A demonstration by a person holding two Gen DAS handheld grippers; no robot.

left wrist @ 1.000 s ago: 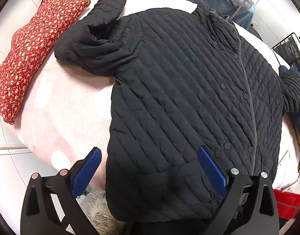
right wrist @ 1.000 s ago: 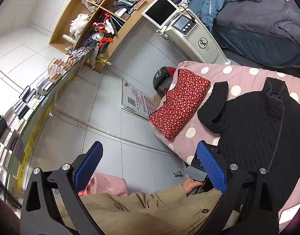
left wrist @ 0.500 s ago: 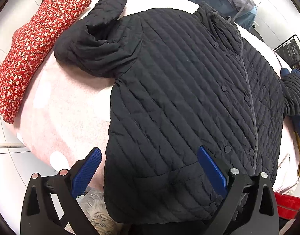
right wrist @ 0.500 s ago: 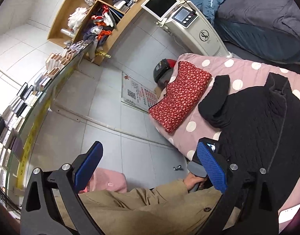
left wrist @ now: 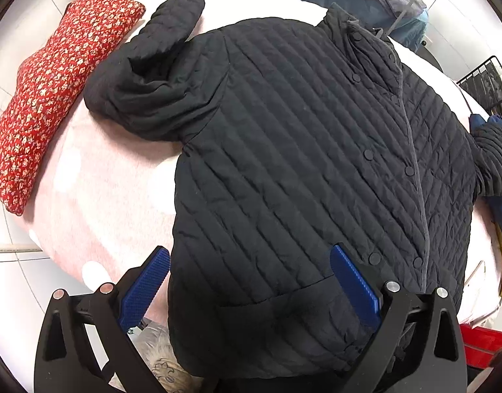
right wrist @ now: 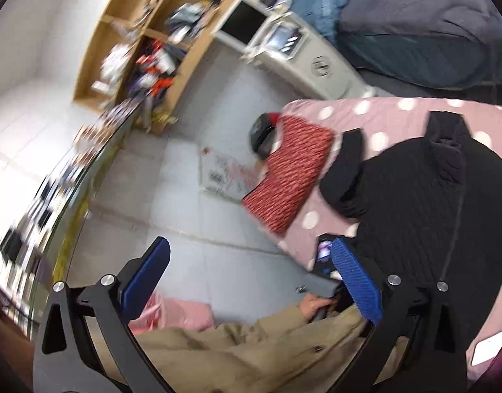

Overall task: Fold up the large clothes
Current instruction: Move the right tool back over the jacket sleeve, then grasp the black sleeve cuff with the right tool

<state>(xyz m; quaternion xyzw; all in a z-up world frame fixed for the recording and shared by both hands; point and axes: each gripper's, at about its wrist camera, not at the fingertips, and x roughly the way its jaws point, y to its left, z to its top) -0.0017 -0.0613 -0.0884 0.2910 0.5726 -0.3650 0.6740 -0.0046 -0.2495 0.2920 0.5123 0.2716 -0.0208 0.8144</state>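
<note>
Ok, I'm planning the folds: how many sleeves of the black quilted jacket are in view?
2. One sleeve lies crumpled beside the red floral cushion; the other sleeve lies at the opposite side of the jacket, partly out of view.

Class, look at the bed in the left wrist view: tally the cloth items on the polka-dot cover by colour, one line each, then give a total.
Black: 1, the quilted jacket
Red: 1, the floral cushion
Total: 2 on the pink cover
A blue and yellow item at the right edge is too cut off to count.
</note>
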